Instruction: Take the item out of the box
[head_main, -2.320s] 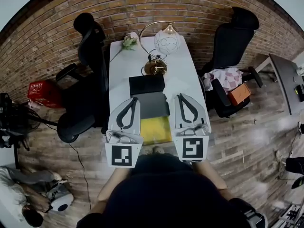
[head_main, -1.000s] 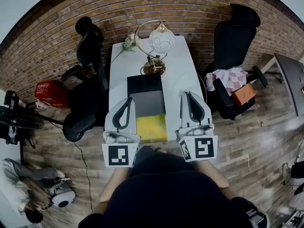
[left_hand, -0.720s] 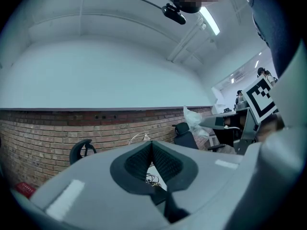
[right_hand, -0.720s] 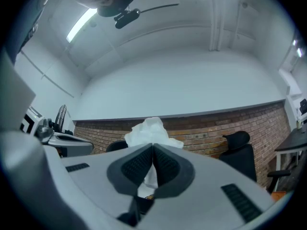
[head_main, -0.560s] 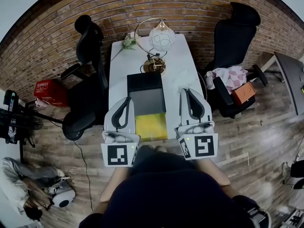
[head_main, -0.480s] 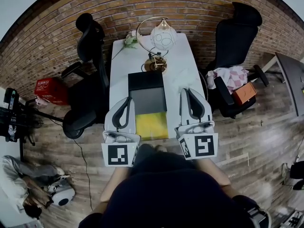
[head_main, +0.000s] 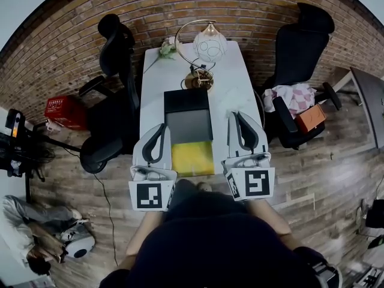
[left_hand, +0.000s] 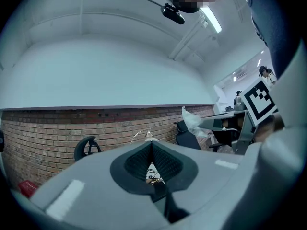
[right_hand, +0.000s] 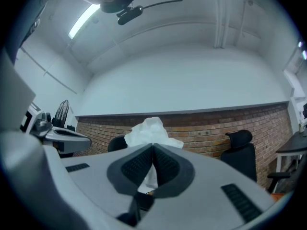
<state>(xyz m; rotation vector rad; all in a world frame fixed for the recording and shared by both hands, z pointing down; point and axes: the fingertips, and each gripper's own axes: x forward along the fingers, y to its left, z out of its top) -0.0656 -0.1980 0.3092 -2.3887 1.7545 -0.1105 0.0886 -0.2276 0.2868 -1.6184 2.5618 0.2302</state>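
Head view: black box (head_main: 189, 126), grey inside; left gripper (head_main: 162, 126) closed; right gripper (head_main: 239, 115) closed on white paper (right_hand: 151, 128)

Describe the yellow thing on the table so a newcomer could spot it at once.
Find the long white table against the brick wall. At its near end lies a flat yellow square, the only bright thing beside the grey panel and black panel beyond it.

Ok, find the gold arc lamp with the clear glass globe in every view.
Head view: gold arc lamp on the white table's far end, upper centre.
Left gripper view: lamp at centre, peeking just above the left gripper's shut tips.
Right gripper view: cannot be made out.
Shared landmark: the red brick wall.
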